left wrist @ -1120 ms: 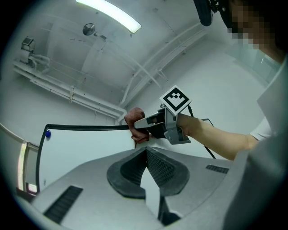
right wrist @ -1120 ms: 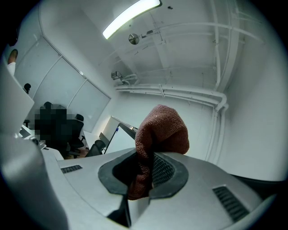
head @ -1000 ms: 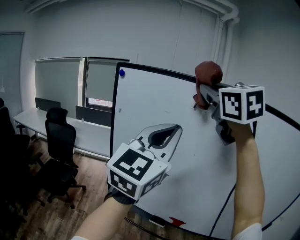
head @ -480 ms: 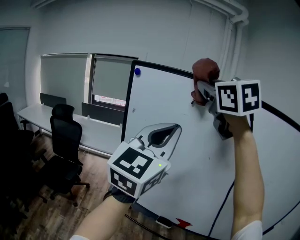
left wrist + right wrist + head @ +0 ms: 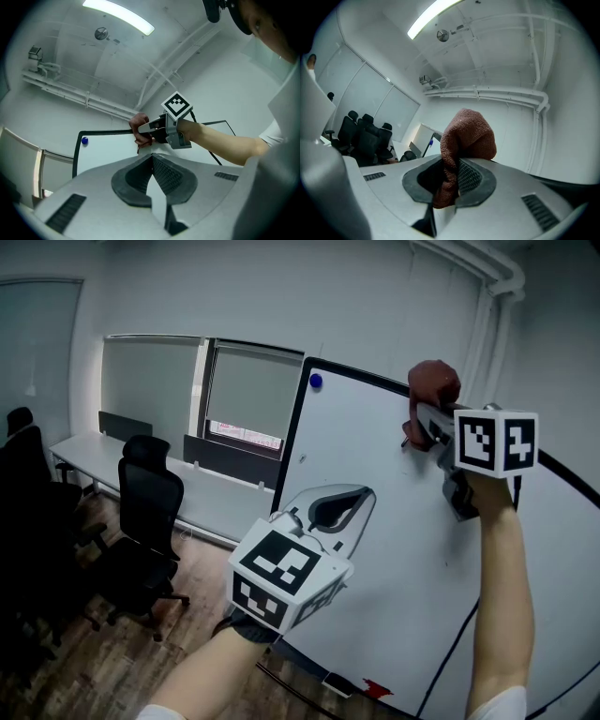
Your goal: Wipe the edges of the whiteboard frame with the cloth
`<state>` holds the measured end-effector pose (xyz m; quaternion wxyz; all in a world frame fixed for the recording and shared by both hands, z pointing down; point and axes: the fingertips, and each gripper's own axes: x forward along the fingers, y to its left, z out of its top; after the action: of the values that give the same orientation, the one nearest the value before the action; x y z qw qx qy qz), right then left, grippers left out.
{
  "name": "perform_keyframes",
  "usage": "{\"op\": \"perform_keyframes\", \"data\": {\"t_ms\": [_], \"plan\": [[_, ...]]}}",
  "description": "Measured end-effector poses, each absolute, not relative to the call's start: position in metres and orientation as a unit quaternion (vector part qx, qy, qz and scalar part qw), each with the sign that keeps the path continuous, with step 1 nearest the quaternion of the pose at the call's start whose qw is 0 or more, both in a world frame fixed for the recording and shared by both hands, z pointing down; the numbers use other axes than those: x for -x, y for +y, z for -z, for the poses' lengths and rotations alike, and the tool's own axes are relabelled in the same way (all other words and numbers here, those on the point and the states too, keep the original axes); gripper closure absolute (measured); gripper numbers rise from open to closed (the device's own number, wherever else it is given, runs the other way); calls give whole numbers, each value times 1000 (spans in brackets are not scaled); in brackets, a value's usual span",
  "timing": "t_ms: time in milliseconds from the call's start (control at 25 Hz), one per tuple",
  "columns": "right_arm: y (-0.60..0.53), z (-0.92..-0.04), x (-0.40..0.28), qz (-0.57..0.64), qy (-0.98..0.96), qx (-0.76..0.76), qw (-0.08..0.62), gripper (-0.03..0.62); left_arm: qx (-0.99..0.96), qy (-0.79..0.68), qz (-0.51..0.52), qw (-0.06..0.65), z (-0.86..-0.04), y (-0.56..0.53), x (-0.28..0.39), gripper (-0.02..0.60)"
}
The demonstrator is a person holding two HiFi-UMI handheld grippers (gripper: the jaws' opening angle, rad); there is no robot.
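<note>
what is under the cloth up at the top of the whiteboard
The red-brown cloth, clamped in the right hand-held gripper, sits over the black top frame of the whiteboard. The stretch of frame beneath it is covered and cannot be seen.

No words, numbers or brand names can be read anywhere. The white cube [image 5: 291, 579] on the left gripper [image 5: 364, 493] and its twin [image 5: 495, 440] on the right gripper [image 5: 419, 416] bear only black square code patterns. A pale strip with reddish marks [image 5: 246, 434] in the dark-framed window [image 5: 253, 390] may be print, too small to read

Black office chairs [image 5: 150, 512], long white desk [image 5: 89, 454], blue magnet [image 5: 316, 381], wooden floor [image 5: 112, 652]
</note>
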<state>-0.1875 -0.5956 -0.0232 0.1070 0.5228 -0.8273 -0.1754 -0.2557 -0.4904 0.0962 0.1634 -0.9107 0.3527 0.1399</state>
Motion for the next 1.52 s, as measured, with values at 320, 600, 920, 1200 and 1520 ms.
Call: {"op": "perform_keyframes", "data": {"t_ms": [320,600,920,1200,1520], "plan": [[-539,14,192,235,-843,-481,53,540,913,363,-121,144,-118,-490,258,574],[-491,-69,203,212,-894,-394,11,540,911,386,-91,109,-180,-489,267,574],[-462,-169,189,148,-927,-345,-14,540,902,420,-67,76,-246,-467,252,574],[-430,-236,157,100,-937,-335,-12,541,894,438,-65,65,-283,-420,220,574],[-406,-304,126,52,-941,-335,-4,540,891,448,-65,32,-322,-395,185,574]]}}
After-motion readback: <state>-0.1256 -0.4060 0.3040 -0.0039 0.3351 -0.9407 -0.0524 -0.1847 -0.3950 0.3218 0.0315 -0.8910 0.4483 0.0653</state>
